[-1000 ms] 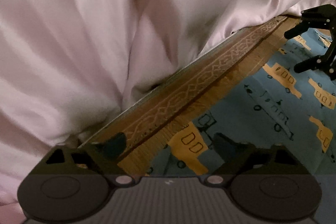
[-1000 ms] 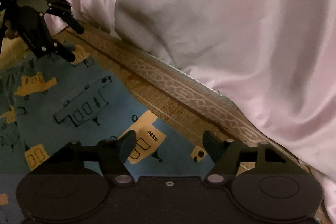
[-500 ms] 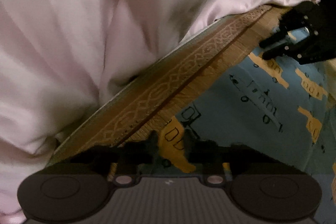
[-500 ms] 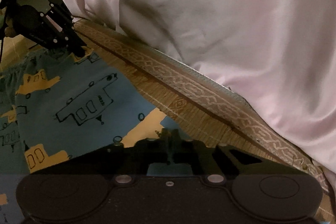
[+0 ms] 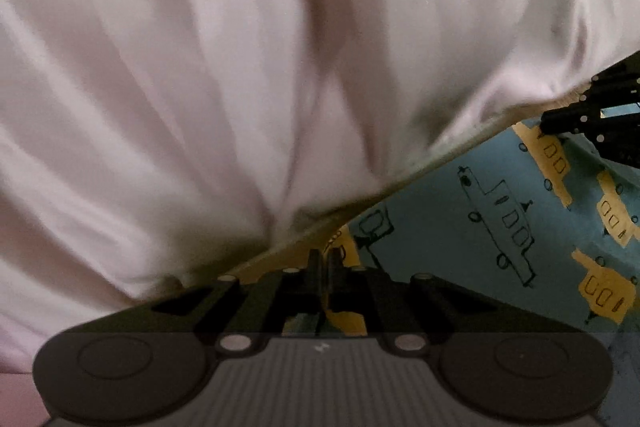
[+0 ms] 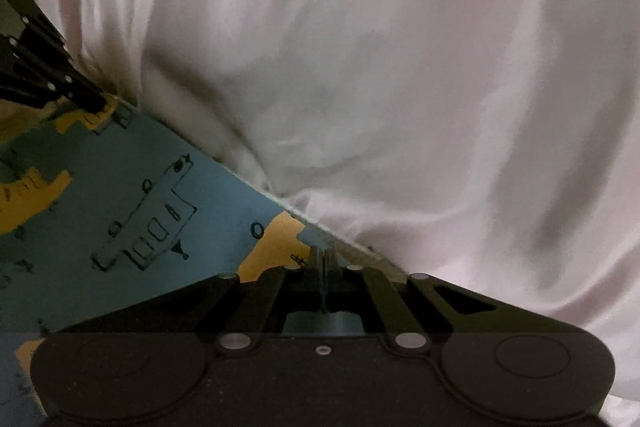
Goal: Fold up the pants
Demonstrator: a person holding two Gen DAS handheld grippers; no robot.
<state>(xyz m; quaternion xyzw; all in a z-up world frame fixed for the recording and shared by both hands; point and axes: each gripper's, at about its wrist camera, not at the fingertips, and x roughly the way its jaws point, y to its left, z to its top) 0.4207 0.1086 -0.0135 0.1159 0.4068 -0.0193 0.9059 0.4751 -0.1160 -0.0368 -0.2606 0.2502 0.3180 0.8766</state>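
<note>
The pants (image 5: 500, 195) are light blue with yellow buses and black line drawings; they also fill the lower left of the right wrist view (image 6: 132, 195). My left gripper (image 5: 325, 259) is shut on one corner of the pants' edge. My right gripper (image 6: 323, 259) is shut on another corner of the same edge. Each gripper shows in the other's view: the right one at the far right (image 5: 592, 115), the left one at the far left (image 6: 52, 79). The edge between them is stretched straight and held up.
A pale pink draped sheet (image 5: 240, 67) fills the background close behind the pants' edge, and it fills the upper right of the right wrist view (image 6: 400, 67). A sliver of woven mat shows under the left fingers (image 5: 256, 263).
Both grippers closed on the pants' edge and lifted it. The patterned mat border that showed between pants and sheet is now almost hidden. The views have swung toward the pink sheet.
</note>
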